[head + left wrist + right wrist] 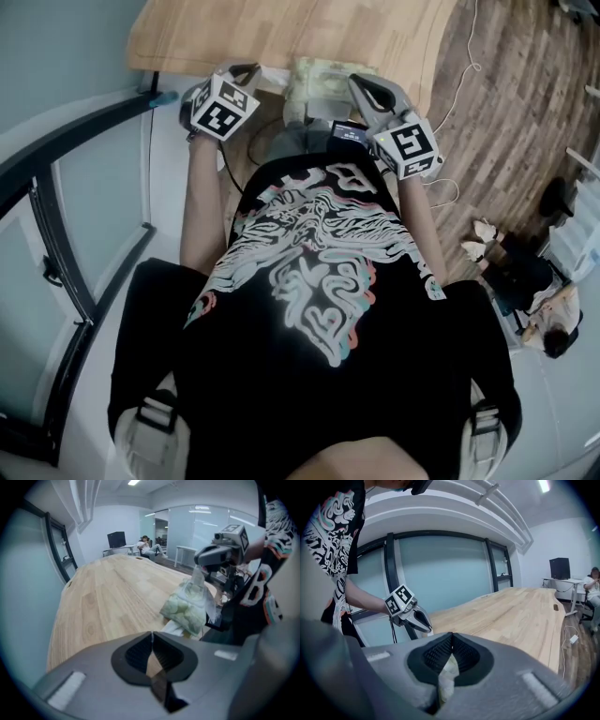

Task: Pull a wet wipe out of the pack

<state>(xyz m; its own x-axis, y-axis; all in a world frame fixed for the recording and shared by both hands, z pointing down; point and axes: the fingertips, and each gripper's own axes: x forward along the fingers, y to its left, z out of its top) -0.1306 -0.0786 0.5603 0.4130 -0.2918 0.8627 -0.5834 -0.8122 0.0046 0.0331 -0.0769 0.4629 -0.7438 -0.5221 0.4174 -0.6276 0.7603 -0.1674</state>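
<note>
Two jaws of the grey right gripper (451,639) clamp the pale top of a soft clear plastic pack of pale-green wet wipes (185,609). The pack hangs beneath them at the light wooden table's (108,597) edge. The grey left gripper (151,637), near the pack, has its jaws pressed together on nothing.

The room is bright and evenly lit. Ceiling lamps (133,482) give the light; in the right gripper view one lamp strip (543,485) shines white at the top edge. Shadows are soft and weak. The table (108,597) has a mild sheen. Both gripper views are strongly bent, like a fisheye, with black corners. Close to the lens, the left gripper (151,634) and the right gripper (451,637) are blurred. The far room is a little soft. The head view is sharper, but its edges curve, and the black shirt (328,375) shows little detail.
</note>
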